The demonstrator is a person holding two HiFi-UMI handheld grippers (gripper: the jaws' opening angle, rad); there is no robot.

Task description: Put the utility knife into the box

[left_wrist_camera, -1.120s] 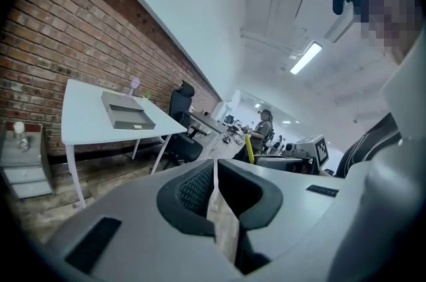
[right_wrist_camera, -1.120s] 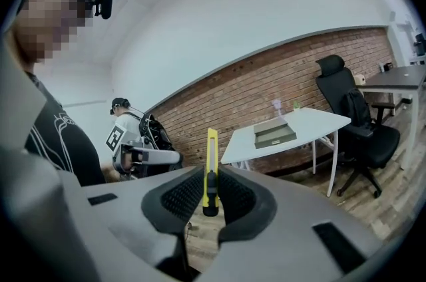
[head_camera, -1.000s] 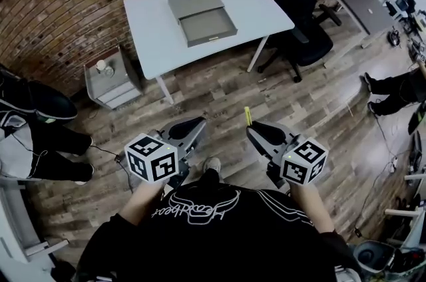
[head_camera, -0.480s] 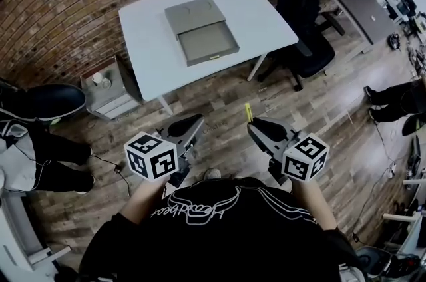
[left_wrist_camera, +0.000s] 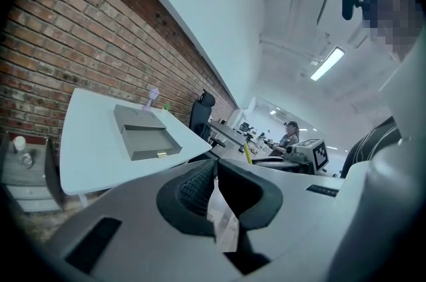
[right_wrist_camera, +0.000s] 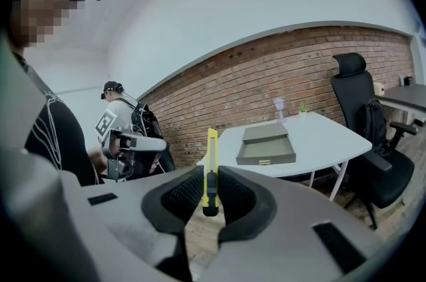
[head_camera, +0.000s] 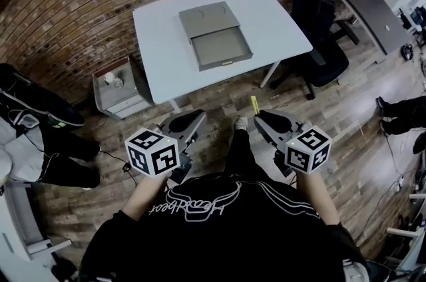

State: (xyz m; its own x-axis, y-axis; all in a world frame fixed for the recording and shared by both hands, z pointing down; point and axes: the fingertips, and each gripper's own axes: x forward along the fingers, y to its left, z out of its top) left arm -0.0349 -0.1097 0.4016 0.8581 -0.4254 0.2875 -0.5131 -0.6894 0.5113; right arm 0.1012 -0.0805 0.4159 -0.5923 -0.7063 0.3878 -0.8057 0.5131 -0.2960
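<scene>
Brick wall [head_camera: 80, 1] behind, right gripper [right_wrist_camera: 209, 189] clamps utility knife [right_wrist_camera: 212, 157].

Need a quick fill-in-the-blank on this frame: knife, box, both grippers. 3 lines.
1. The right gripper is shut on a ____ utility knife, clamped between its fingers.
2. The left gripper has its fingers together and holds ____.
3. The grey box sits on the ____ table, ahead of both grippers.

Missing words: yellow; nothing; white.
</scene>
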